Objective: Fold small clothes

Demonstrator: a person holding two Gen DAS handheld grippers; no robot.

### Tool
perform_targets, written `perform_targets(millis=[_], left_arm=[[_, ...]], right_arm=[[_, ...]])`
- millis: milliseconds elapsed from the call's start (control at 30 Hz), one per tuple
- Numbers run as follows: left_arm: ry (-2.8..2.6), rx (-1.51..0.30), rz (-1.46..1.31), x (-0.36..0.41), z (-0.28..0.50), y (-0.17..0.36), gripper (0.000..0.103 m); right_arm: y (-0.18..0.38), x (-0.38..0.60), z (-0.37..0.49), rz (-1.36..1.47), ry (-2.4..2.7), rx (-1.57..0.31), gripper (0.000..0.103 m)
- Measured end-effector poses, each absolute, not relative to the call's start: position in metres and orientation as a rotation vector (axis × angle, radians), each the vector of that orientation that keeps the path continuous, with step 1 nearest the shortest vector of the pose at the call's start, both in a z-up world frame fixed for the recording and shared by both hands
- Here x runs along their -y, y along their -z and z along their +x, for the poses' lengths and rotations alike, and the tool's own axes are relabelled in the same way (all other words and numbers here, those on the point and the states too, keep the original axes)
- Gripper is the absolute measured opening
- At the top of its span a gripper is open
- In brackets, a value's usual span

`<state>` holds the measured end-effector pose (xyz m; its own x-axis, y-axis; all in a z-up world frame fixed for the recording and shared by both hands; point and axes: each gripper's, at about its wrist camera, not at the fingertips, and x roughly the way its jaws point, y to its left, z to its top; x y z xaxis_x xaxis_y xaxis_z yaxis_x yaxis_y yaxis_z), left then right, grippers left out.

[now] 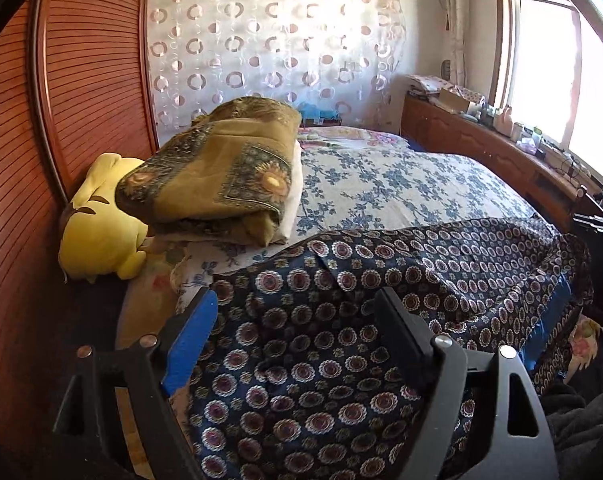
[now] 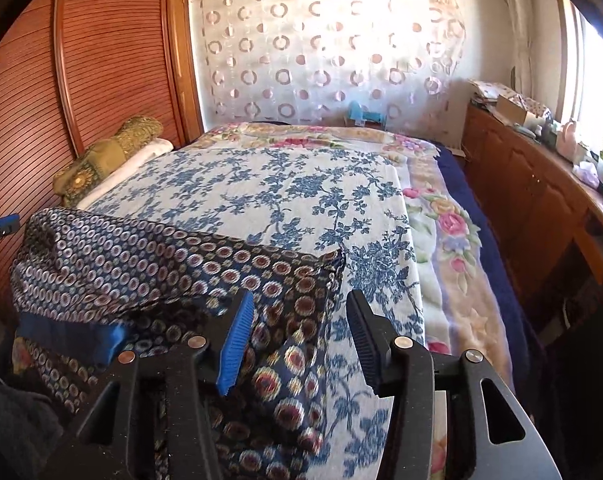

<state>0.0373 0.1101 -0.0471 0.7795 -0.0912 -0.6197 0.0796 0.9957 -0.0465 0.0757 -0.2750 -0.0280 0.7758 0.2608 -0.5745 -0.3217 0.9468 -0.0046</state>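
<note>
The left gripper stands with jaws wide apart, nothing pinched between them; the patterned cloth lies below and beyond its fingers, not pressed by either pad. The right gripper is likewise released, jaws parted over the cloth's right-hand edge, with only bare fabric showing in the gap. The cloth itself is a dark blue garment with round medallions and a plain blue band at its near hem; it rests at the near edge of the bed, on top of the blue-flowered sheet, and partly hangs over the side toward 6 o'clock. In the right wrist view it runs from about 9 o'clock to 1 o'clock, so its long axis seems to lie across the bed's near edge, left to right, with a squared fold line along its far side. Judging by that straight far edge and doubled layers, at least one fold looks done and just set down; the near part is bunched and draped, so smoothing and a further fold or two are probably left. At 10 o'clock in the left view sit a folded olive blanket and a yellow plush, well apart from the work.
</note>
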Motion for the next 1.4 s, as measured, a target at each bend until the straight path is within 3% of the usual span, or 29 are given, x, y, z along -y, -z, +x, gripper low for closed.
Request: perform_targets(millis=[200,600,1067,1233,1300,1400], left_arm=[[0.083,-0.708,-0.007,-0.101,0.045,0.059,0.081],[0.06,-0.729,-0.019,-0.109,0.05,0.07,0.081],[0.034,-0.8,-0.11,-0.145,0.069,0.088,0.081],[0.049,-0.816,-0.119,-0.147,0.075,0.093,0.081],[0.061,-0.822,-0.124,-0.146,0.077,0.094,0.081],[0.095,-0.844,-0.16,-0.146,0.08,0.098,0.081]], right_arm=[[0.033,0.269,0.111,-0.145,-0.292,-0.646,0.061],[0.053,0.267,0.18,-0.121,-0.29,-0.795,0.062],[0.062,0.254,0.181,-0.172,-0.331,-0.804,0.062],[0.062,0.25,0.172,-0.185,-0.356,-0.787,0.042],[0.061,0.25,0.168,-0.182,-0.376,-0.783,0.026],[0.061,0.252,0.167,-0.143,-0.405,-0.792,0.014]])
